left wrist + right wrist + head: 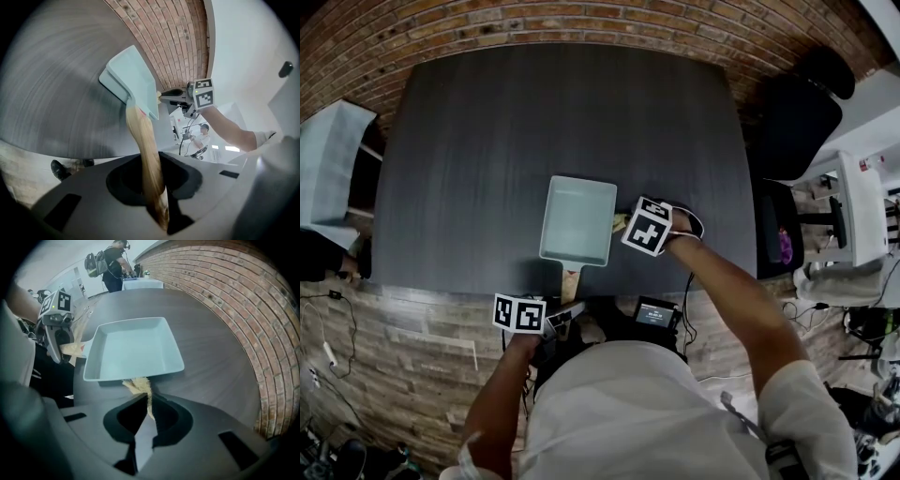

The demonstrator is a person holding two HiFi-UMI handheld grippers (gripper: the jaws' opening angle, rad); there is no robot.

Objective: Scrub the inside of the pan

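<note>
Near the front edge of the bench [487, 141], the head view shows the pan [577, 220] lying flat, with bare room beyond it. Seen in the left gripper view, the left gripper [154, 187] clamps its fingers narrowly on the wooden handle [145, 150], likely to steady the pan. Seen in the right gripper view, the right gripper [143, 408] pinches a tan scrub pad [138, 385] just outside the rim.
</note>
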